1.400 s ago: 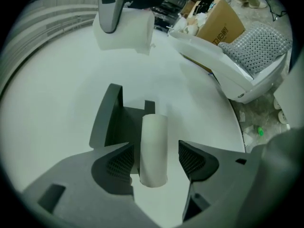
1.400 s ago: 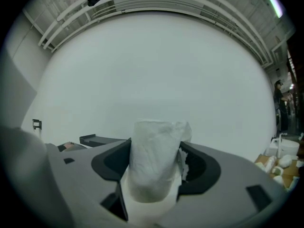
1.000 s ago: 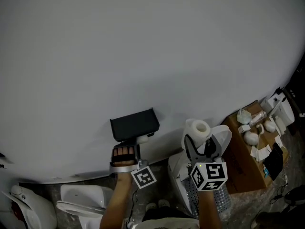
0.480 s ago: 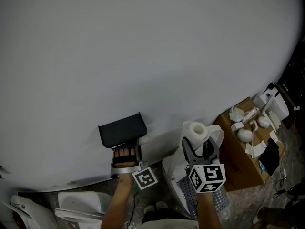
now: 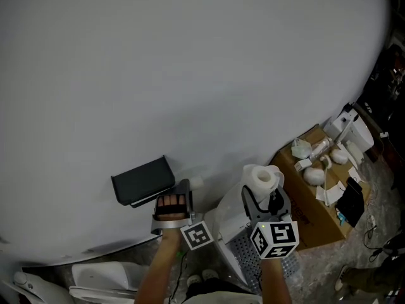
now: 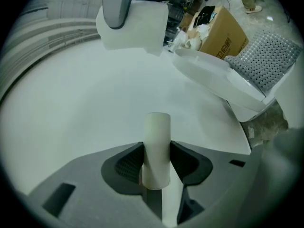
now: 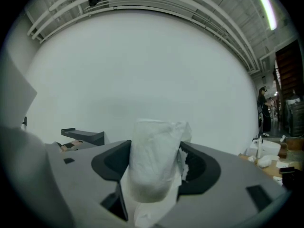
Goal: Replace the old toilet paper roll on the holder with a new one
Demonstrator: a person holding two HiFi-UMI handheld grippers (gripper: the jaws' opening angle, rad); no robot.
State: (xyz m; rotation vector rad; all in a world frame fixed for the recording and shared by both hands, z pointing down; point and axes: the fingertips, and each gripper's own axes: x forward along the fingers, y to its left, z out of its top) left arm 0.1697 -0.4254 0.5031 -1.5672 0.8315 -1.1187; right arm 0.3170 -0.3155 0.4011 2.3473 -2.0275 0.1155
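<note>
The black wall holder (image 5: 142, 180) hangs on the pale wall with its lid up and no roll showing on it. My left gripper (image 5: 184, 186) is just right of it, shut on the bare cardboard tube (image 6: 156, 148), which stands upright between the jaws. My right gripper (image 5: 262, 194) is further right, shut on the new white wrapped roll (image 5: 262, 178). In the right gripper view that roll (image 7: 154, 165) fills the jaws and the holder (image 7: 83, 136) lies to the left. In the left gripper view the new roll (image 6: 137, 23) shows at the top.
A white toilet lid (image 6: 221, 77) and a grey perforated basket (image 5: 253, 258) sit below the right gripper. A cardboard box (image 5: 319, 204) holding several small white items stands at the right. Another white toilet (image 5: 104, 277) is at the lower left.
My left gripper has come away to the right of the holder with the tube in it. The right gripper with the new roll has shifted a little too; the view has swung right.
</note>
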